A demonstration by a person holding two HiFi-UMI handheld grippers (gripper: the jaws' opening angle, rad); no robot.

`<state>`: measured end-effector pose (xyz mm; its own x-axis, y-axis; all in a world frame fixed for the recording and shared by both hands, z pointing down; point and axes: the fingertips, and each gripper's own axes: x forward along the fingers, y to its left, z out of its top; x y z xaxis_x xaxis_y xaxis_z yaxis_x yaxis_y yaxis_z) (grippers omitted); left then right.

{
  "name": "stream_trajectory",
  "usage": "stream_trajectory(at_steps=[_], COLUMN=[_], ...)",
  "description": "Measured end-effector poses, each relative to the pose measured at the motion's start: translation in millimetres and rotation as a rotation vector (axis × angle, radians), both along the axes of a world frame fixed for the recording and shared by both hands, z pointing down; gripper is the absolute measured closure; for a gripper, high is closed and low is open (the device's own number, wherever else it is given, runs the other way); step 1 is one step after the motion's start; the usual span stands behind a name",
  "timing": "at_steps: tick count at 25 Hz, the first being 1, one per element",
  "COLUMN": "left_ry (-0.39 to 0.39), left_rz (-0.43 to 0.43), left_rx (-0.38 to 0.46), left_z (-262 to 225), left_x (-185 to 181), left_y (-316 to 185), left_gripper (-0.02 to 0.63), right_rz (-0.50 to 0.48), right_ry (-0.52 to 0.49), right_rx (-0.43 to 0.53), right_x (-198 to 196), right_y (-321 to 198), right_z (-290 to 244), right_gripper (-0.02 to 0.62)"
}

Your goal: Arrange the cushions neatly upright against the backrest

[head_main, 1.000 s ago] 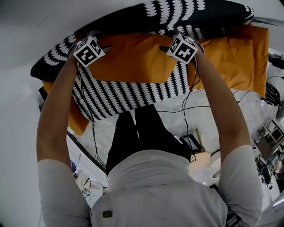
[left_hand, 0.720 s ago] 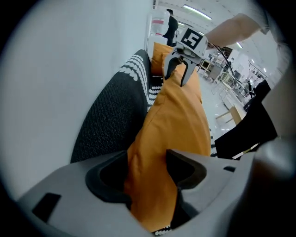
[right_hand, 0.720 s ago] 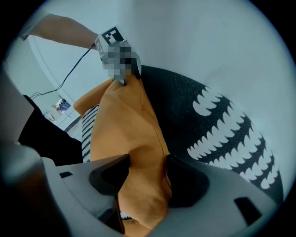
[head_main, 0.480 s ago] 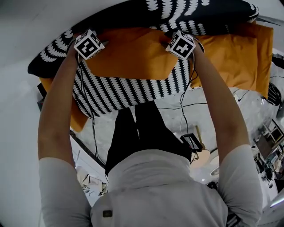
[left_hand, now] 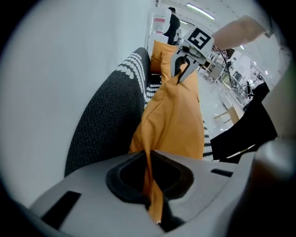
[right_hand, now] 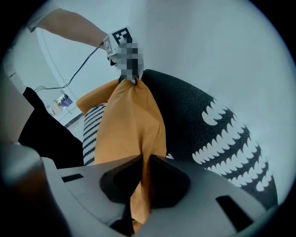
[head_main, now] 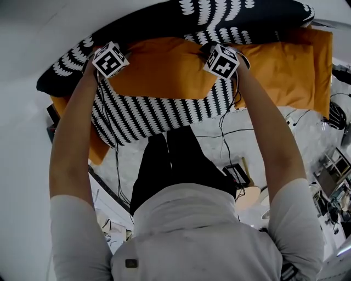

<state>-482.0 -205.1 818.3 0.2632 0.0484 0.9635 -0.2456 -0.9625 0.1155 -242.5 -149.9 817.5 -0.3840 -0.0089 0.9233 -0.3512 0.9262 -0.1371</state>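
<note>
Left gripper point(left_hand: 152, 194) and right gripper point(right_hand: 141, 185) pinch an orange cushion point(head_main: 162, 68).
Both pairs of jaws have just closed on its edge fabric; the cushion sits just beside the patterned backrest point(head_main: 230, 16).

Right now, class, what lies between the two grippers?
An orange fabric cushion spans the stretch, in the head view; left gripper and right gripper have just closed on its corners.

The left gripper point(left_hand: 155, 208), its jaws having just been closing, is pinching the orange cushion point(left_hand: 173, 120) at lower centre.
</note>
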Motion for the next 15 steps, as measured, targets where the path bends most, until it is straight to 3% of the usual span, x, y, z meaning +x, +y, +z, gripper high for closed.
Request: stream_trajectory(at_steps=[15], left_ry=[0.080], left_rz=[-0.034], left_rx=[0.015], left_z=[-61], left_x=[-38], left_y=[81], left_gripper=[0.583], right_rz=[0.007], right_ry=[0.016], right_rx=[0.103], right_x=[-29], right_y=[58], right_z=[-72], right_gripper=[0.540])
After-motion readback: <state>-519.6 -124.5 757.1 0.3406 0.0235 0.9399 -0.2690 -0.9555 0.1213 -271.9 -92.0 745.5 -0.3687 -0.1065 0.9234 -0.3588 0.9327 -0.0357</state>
